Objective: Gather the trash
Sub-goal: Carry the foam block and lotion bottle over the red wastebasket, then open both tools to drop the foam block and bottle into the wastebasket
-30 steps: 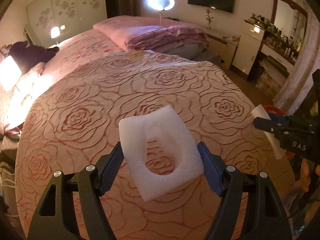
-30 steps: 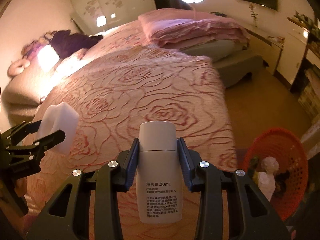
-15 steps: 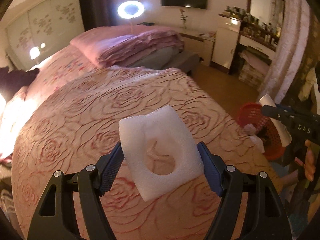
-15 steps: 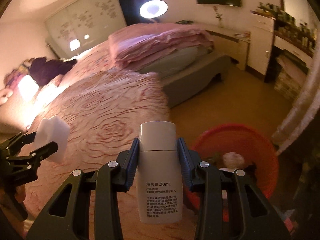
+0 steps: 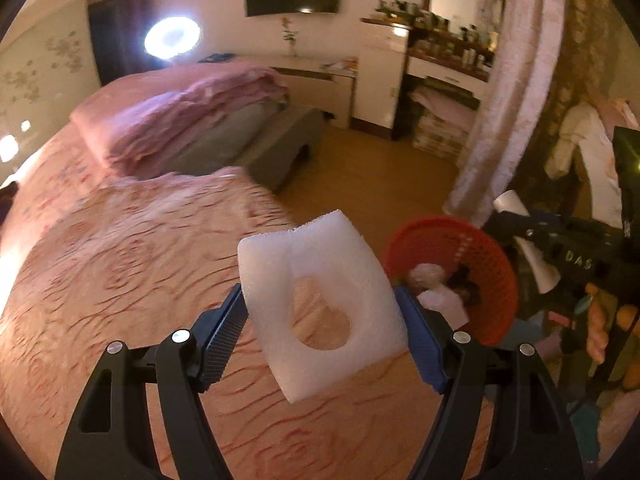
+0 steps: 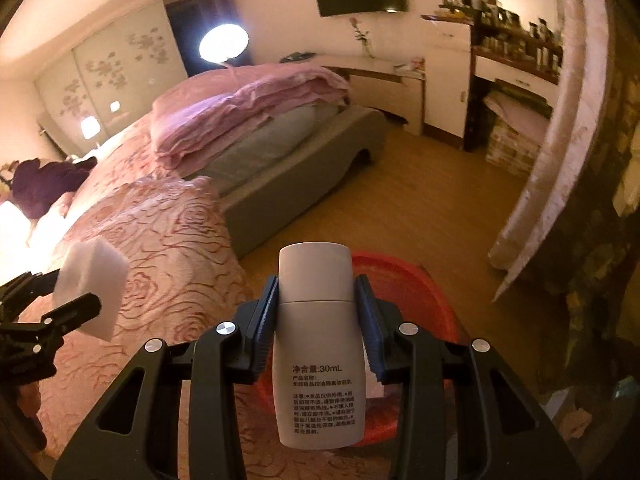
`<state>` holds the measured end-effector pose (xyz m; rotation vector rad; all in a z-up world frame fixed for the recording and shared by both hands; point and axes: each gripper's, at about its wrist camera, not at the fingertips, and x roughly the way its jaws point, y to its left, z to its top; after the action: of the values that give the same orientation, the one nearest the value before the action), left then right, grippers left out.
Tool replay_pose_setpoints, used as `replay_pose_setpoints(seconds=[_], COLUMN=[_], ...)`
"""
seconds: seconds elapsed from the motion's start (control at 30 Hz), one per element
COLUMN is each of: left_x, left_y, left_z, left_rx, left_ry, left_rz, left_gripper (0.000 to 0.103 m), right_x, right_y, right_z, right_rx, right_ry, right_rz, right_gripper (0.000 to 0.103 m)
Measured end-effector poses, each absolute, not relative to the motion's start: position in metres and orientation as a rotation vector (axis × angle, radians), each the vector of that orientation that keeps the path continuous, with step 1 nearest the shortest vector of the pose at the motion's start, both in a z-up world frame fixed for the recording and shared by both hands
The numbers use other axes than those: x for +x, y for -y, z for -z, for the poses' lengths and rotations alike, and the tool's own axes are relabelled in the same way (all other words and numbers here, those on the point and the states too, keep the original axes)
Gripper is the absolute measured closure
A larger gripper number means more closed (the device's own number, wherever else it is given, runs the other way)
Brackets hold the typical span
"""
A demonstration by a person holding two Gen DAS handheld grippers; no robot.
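Foam and bottle carried at the bed's edge, beside the red basket.

A white foam piece is pinched by the left gripper over the bedspread, whose edge falls just to its right; the red basket sits right of it, bare floor ahead. A white bottle is clamped upright in the right gripper, angled downward above the basket's rim, bed to its left.

White foam piece, white bottle, red basket, pink rose-patterned bedspread
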<state>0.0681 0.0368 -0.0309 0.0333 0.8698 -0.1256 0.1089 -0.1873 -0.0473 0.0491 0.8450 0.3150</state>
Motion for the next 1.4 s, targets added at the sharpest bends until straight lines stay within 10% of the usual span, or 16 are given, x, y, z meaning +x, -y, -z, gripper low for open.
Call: replay_pose_setpoints(seconds=[1.4], left_x=[0.142], left_y=[0.027], left_z=[0.098], left_rx=[0.040], left_ry=[-1.018], left_rz=[0.217], left_gripper=[0.022], right_x=[0.163], right_y=[0.222], right_z=[0.124], right_rx=[0.153], right_ry=[-1.030], right_rz=[-0.258], right_gripper=[0.057])
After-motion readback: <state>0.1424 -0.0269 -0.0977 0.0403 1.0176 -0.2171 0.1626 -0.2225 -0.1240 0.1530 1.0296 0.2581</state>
